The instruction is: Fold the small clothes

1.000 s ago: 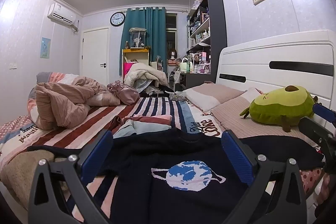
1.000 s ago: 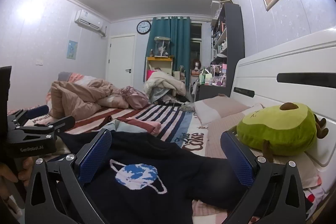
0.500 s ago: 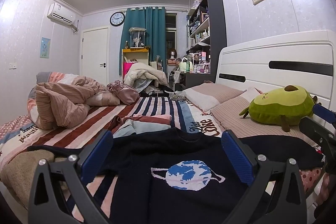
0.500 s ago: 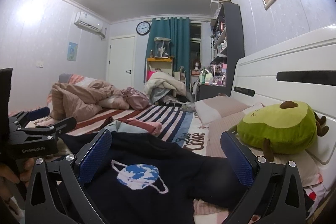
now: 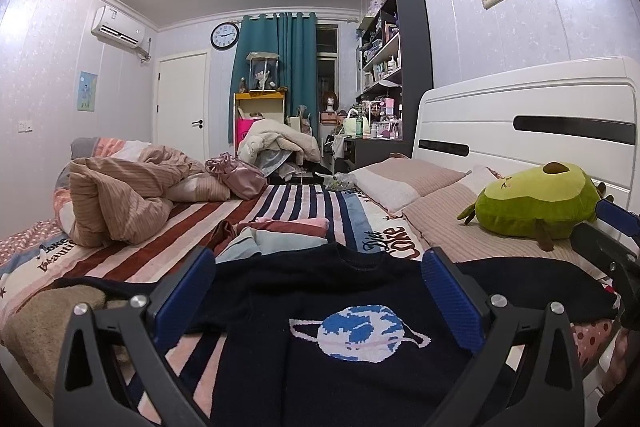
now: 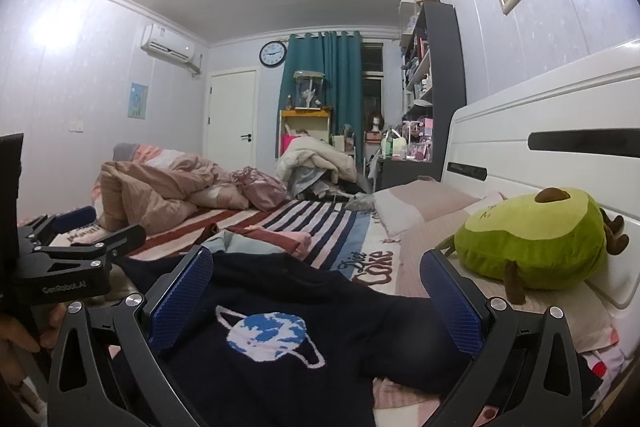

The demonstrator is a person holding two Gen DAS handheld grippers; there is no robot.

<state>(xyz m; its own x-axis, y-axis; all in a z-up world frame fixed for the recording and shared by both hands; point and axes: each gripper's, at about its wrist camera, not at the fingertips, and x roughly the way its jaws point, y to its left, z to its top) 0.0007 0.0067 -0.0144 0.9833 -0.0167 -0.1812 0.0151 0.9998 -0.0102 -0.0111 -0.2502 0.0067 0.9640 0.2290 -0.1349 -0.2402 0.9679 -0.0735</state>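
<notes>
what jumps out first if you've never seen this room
Right in front, between both open grippers, a dark navy sweater with a blue ringed planet lies spread flat on the striped bed. To the right a bright green avocado plush rests against the white headboard. Further back on the left sits a rumpled pink duvet, with teal curtains on the far wall.

A dark knitted sweater [image 5: 320, 307] with a woven planet motif is laid on the striped cloth bedspread [image 5: 296, 203]. A glossy white headboard [image 5: 520, 115] and a soft plush avocado [image 5: 536, 203] are seen at right.
</notes>
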